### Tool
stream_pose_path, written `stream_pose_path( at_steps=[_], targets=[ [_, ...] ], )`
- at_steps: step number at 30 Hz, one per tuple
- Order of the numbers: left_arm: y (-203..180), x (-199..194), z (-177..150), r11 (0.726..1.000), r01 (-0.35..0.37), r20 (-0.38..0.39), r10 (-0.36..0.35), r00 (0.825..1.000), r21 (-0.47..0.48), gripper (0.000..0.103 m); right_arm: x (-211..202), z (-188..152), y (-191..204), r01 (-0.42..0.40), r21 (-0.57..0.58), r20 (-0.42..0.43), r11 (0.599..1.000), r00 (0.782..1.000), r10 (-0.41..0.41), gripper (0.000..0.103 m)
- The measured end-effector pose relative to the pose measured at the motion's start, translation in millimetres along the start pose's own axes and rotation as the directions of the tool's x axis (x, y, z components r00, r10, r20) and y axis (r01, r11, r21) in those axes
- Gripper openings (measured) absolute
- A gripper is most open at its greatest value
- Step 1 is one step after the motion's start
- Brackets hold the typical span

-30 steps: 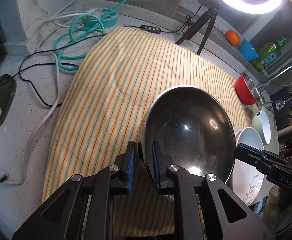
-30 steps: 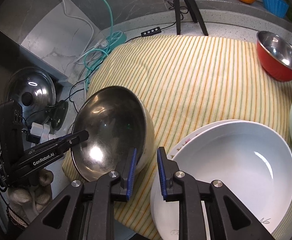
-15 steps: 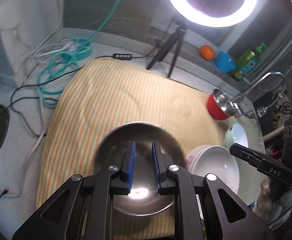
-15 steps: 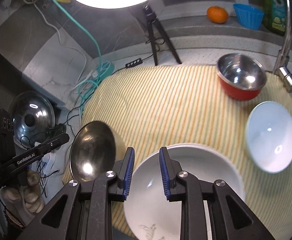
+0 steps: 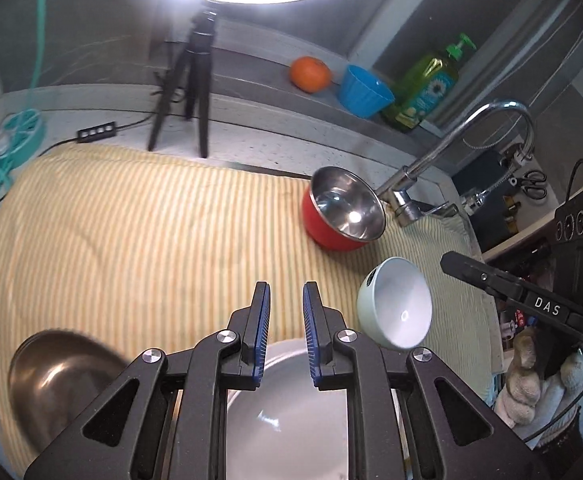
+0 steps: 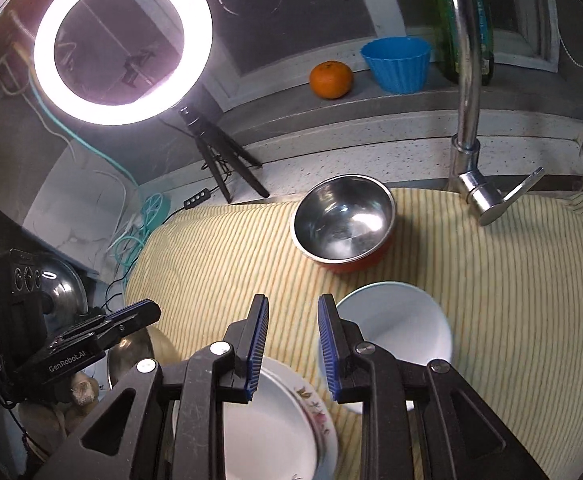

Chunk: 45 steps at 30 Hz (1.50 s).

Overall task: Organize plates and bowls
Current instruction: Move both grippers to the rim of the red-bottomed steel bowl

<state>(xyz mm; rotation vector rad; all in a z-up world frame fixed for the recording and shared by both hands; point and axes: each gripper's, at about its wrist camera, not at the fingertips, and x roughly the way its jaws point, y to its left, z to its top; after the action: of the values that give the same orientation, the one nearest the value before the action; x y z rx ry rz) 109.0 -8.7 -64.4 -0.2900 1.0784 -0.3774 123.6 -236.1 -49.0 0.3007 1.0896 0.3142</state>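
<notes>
A steel bowl (image 5: 63, 364) lies at the near left edge of the striped cloth (image 5: 131, 232), free of both grippers. My left gripper (image 5: 286, 292) hovers above a white deep plate (image 5: 283, 412), with a narrow gap between its pads and nothing in it. My right gripper (image 6: 293, 304) hangs over the flowered plate (image 6: 275, 420), also slightly open and empty. A pale green bowl (image 6: 399, 320) lies tilted just right of its right finger. Farther back stands a red bowl with a steel inside (image 6: 343, 220). The pale green bowl (image 5: 399, 308) and the red bowl (image 5: 343, 212) also appear in the left wrist view.
A chrome faucet (image 6: 467, 80) rises at the back right, and a ring light on a tripod (image 5: 187, 80) stands behind the cloth. An orange (image 6: 331, 79), a blue cup (image 6: 397, 62) and a soap bottle (image 5: 427, 84) sit on the ledge. Cables (image 6: 139, 232) and a pot lid (image 6: 59, 288) lie to the left.
Both grippers have drawn back, risen and swung to the right. The steel bowl, earlier at both sets of fingertips, now lies off to the lower left. The red and green bowls have come into view.
</notes>
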Motion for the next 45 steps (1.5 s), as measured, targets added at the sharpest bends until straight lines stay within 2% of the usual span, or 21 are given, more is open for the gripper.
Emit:
stream_pose_path(
  at_steps=[9, 15, 25, 39, 45],
  targets=[
    [-27, 57, 41, 1.000, -0.001, -0.027, 0.001, 1.000, 0.006, 0.015, 24, 30, -49, 0.057, 0.083, -0.010, 0.995, 0.998, -0.056, 0.023],
    [-19, 91, 65, 1.000, -0.009, -0.073, 0.007, 0.997, -0.026, 0.015, 44, 43, -61, 0.059, 0.125, -0.014, 0.990, 0.998, -0.057, 0.023],
    [-11, 121, 92, 0.999, -0.008, -0.114, 0.004, 0.993, -0.037, 0.015, 73, 64, -81, 0.050, 0.204, -0.056, 0.978, 0.998, -0.039, 0.023],
    [-9, 148, 96, 0.999, -0.012, -0.160, 0.007, 0.987, -0.032, 0.015, 98, 67, -85, 0.069, 0.228, -0.104, 0.971, 0.994, -0.046, 0.023],
    [-9, 153, 94, 0.999, -0.012, -0.162, 0.006, 0.987, -0.035, 0.013, 105, 67, -89, 0.084, 0.238, -0.126, 0.968, 0.991, -0.055, 0.014]
  ],
)
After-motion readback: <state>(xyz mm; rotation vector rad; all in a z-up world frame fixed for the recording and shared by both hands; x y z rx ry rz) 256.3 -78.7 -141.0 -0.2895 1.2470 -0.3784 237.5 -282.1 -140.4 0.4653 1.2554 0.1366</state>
